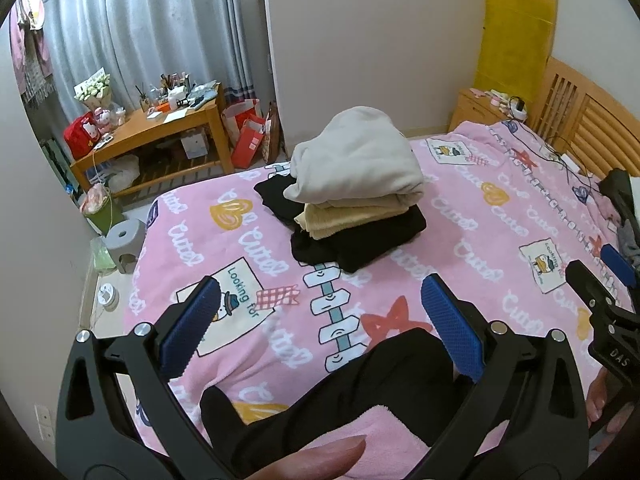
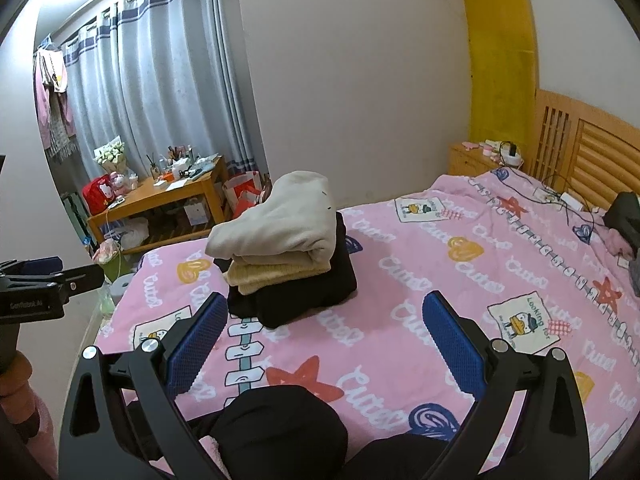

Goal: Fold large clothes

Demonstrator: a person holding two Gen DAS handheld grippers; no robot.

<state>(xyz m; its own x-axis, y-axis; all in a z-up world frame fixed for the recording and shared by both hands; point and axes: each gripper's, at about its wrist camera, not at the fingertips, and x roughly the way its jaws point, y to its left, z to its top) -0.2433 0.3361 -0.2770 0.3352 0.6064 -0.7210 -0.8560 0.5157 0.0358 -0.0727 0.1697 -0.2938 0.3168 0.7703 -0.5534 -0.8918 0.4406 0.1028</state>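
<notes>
A stack of folded clothes (image 1: 358,200) sits in the middle of the pink bed (image 1: 460,240): a cream top, a beige knit, black garments below. It also shows in the right wrist view (image 2: 284,256). A black garment (image 1: 360,384) lies at the near edge of the bed, under my left gripper (image 1: 320,312), which is open and holds nothing. The same garment (image 2: 280,424) bunches below my right gripper (image 2: 324,332), also open and empty. The right gripper shows at the right edge of the left wrist view (image 1: 612,280).
More dark and pink clothes (image 2: 624,224) lie near the wooden headboard (image 2: 580,148), with cables across the bedding. A cluttered wooden desk (image 1: 160,132), red bags and a grey stool (image 1: 124,240) stand left of the bed. A nightstand (image 2: 476,160) stands by the yellow wall strip.
</notes>
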